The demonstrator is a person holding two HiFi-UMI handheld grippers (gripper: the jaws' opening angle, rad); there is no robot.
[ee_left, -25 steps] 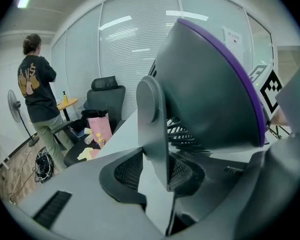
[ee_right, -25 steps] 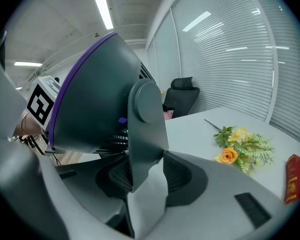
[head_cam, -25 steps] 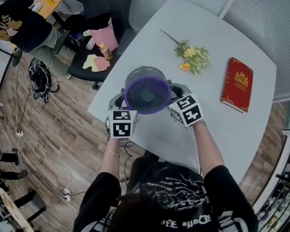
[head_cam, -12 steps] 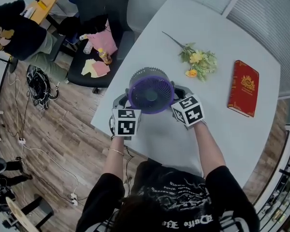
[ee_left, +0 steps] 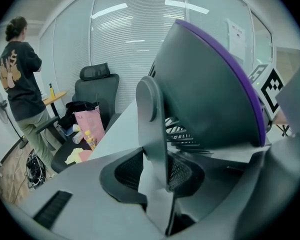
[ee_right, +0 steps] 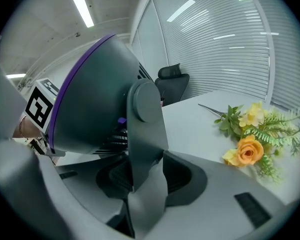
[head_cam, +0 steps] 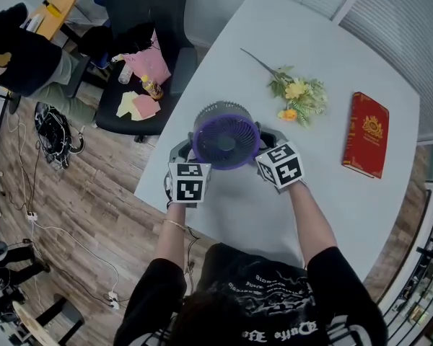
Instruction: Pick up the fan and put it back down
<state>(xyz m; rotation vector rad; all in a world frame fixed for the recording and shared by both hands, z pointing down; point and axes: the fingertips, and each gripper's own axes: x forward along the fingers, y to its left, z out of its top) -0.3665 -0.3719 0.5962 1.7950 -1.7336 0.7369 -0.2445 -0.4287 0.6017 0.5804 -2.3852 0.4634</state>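
Observation:
A grey fan [head_cam: 224,137] with a purple front rim is held between my two grippers, its face tilted up, low over the white table [head_cam: 332,63] near its front left edge. My left gripper [head_cam: 182,150] is shut on the fan's left support arm [ee_left: 152,129], which stands between the black pads [ee_left: 127,171]. My right gripper [head_cam: 268,137] is shut on the right support arm [ee_right: 145,129] in the same way. The fan's head [ee_left: 205,94] fills both gripper views. Its base is hidden, so I cannot tell whether it touches the table.
Artificial flowers [head_cam: 297,98] lie on the table beyond the fan, with a red book [head_cam: 366,134] to their right. A black office chair [head_cam: 141,71] holding a pink bag stands off the table's left edge. A person [ee_left: 20,84] stands farther left.
Both grippers have sunk with the fan toward the table and shifted a little farther in from its edge. Their grip on the support arms is unchanged.

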